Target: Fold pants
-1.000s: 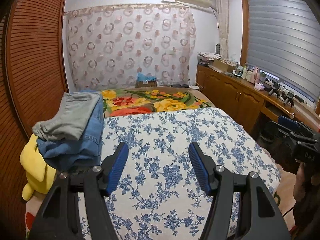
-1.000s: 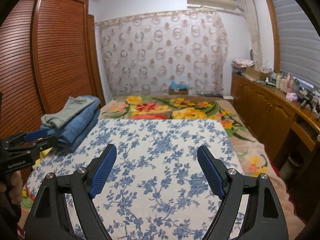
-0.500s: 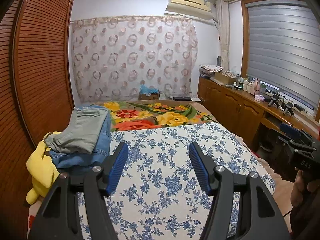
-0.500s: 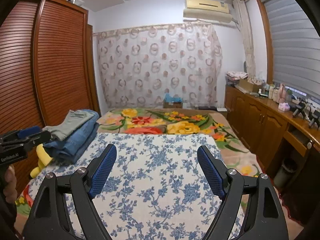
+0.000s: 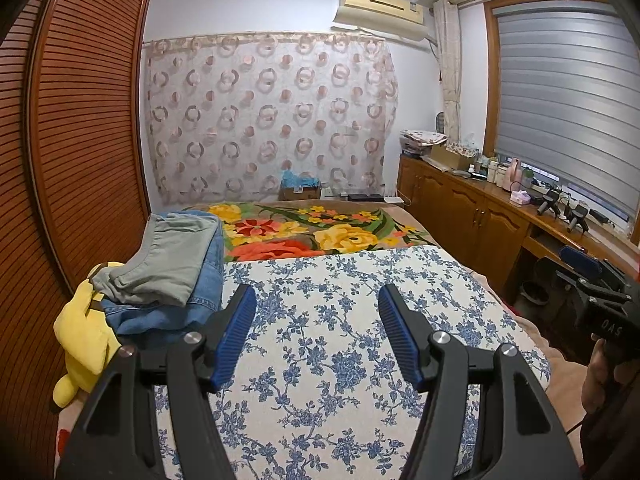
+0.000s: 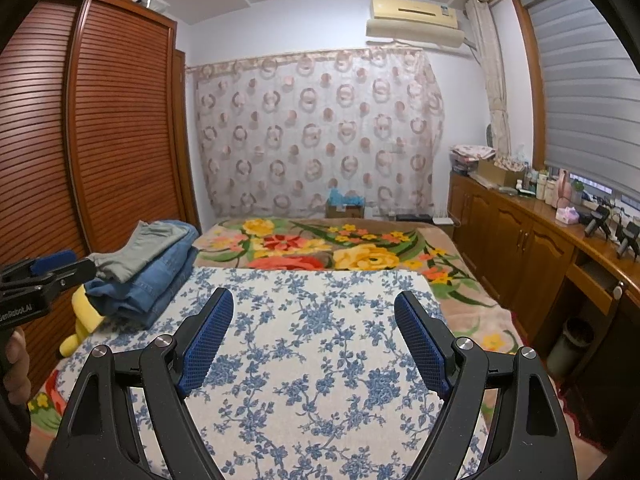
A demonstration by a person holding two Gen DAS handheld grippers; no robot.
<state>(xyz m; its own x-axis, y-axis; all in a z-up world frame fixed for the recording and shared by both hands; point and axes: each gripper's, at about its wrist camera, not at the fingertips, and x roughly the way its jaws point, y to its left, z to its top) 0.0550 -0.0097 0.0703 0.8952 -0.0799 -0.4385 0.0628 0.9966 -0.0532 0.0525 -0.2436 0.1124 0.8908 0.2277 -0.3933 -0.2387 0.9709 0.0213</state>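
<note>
A stack of folded pants lies at the bed's left edge: grey-green pants (image 5: 172, 256) on top of blue jeans (image 5: 168, 316). The stack also shows in the right wrist view, grey-green pants (image 6: 144, 246) over jeans (image 6: 156, 280). My left gripper (image 5: 316, 332) is open and empty above the blue-flowered white sheet (image 5: 352, 320), just right of the stack. My right gripper (image 6: 312, 340) is open and empty above the same sheet (image 6: 312, 320). Each gripper appears at the edge of the other's view.
A yellow plush toy (image 5: 86, 336) lies under the stack by the slatted wardrobe (image 5: 80, 140). A bright floral blanket (image 5: 312, 232) covers the bed's far half. Wooden cabinets (image 5: 472, 220) with bottles stand on the right below the window blind.
Both grippers have tilted upward, so the views show more wall and ceiling and less of the bed. Both stay open and empty. The pants stack has not moved.
</note>
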